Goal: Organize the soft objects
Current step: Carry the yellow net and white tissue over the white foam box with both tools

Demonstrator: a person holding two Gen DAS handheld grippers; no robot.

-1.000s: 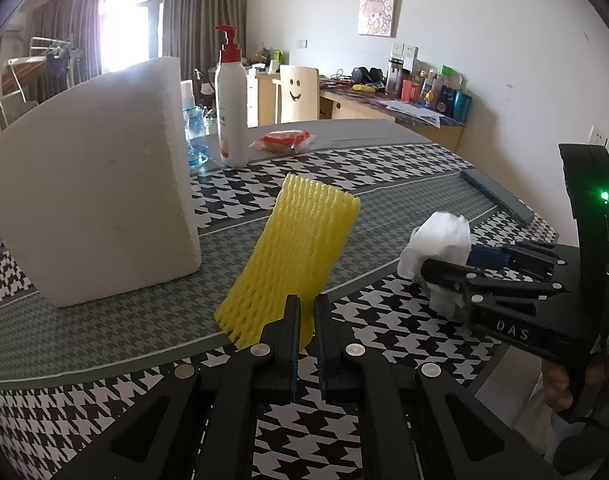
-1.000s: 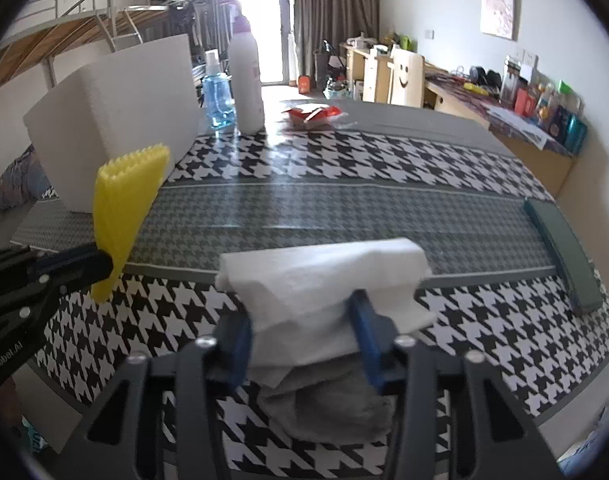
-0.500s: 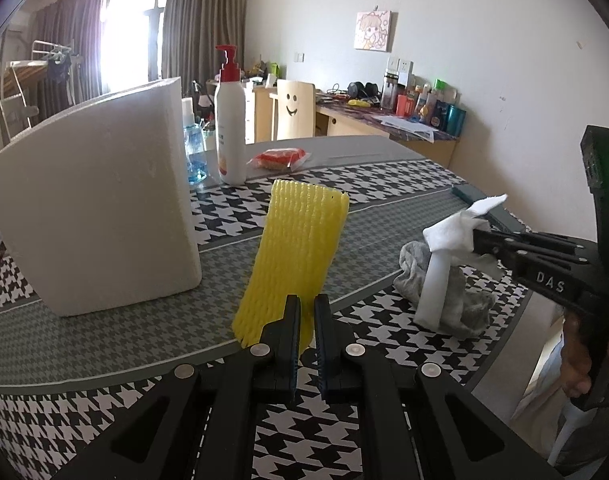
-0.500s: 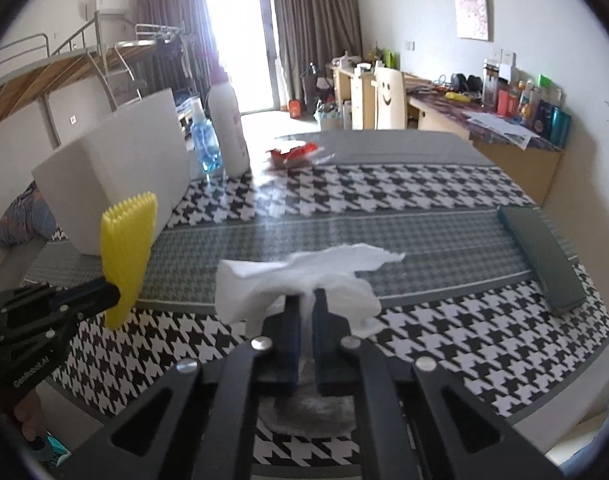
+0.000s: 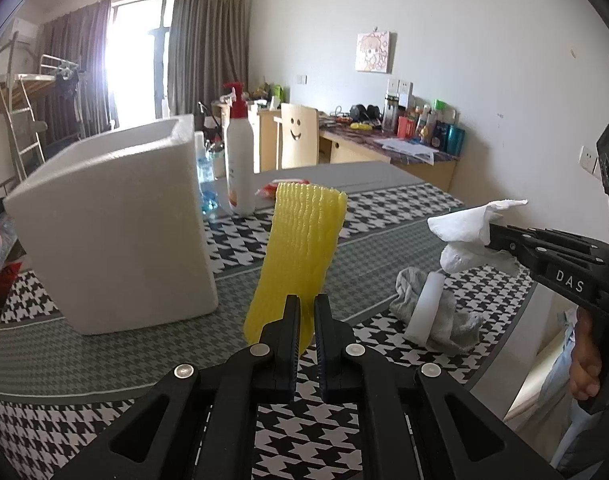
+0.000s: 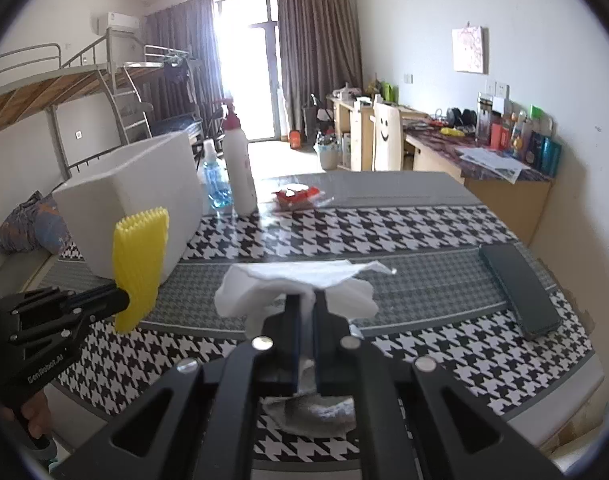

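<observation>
Room w/ grey curtains [image 6: 316, 60] at a bright balcony door, loft bed w/ metal ladder [image 6: 84, 92] on one side, cluttered wooden desk [image 5: 388, 152] along the white wall. Table [image 6: 384, 220] wears a black-white houndstooth cover w/ a grey band across the middle. On it: big white foam box [image 5: 116, 232], pump bottle [image 5: 239, 160] and blue bottle [image 6: 216, 184] behind it, dark flat case [image 6: 520, 288] near the edge, grey cloth [image 5: 448, 312] w/ a small white roll on it. Left gripper [image 5: 307, 312] is clenched on yellow foam net [image 5: 304, 248], held upright above the table. Right gripper [image 6: 307, 312] is pinched tight on white tissue [image 6: 296, 284], lifted clear over the grey cloth.
</observation>
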